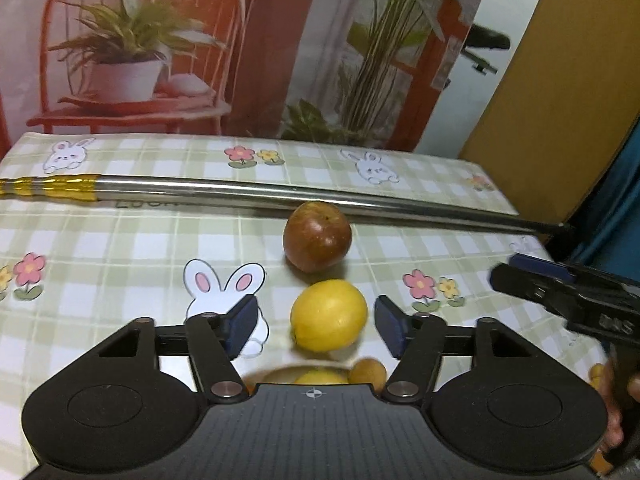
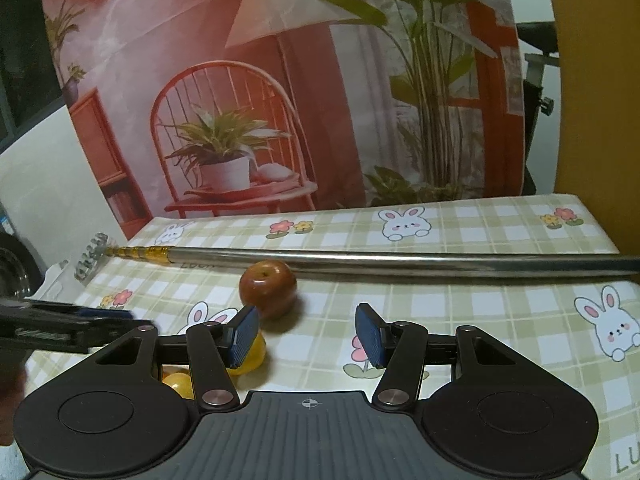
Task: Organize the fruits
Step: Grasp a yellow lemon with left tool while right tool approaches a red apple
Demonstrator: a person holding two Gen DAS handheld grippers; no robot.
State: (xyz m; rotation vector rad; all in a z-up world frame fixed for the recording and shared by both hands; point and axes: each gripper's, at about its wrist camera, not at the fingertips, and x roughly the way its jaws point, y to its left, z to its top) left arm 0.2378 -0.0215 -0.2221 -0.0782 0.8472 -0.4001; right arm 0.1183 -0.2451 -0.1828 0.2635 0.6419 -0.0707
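On the checked tablecloth point(image 1: 120, 240), left hand-held gripper point(image 1: 316, 326) stands apart around lemon point(image 1: 329, 314), untouched.

- A long metal pole point(image 1: 280, 196) lies across the surface point(image 1: 120, 240) from side to side, barring the far strip.
- The apple point(image 1: 317, 236) sits just in front of the pole, touching or nearly so (the gap cannot be told).
- The lemon point(image 1: 329, 314) lies between the spread pads of the left tongs point(image 1: 316, 326), clear of both, with the apple just beyond it.
- More yellow fruit point(image 1: 366, 372) crowds the near edge under the left tongs.
- The right tongs point(image 2: 308, 334) stand apart over bare cloth; the ground ahead and to their right is free up to the pole.
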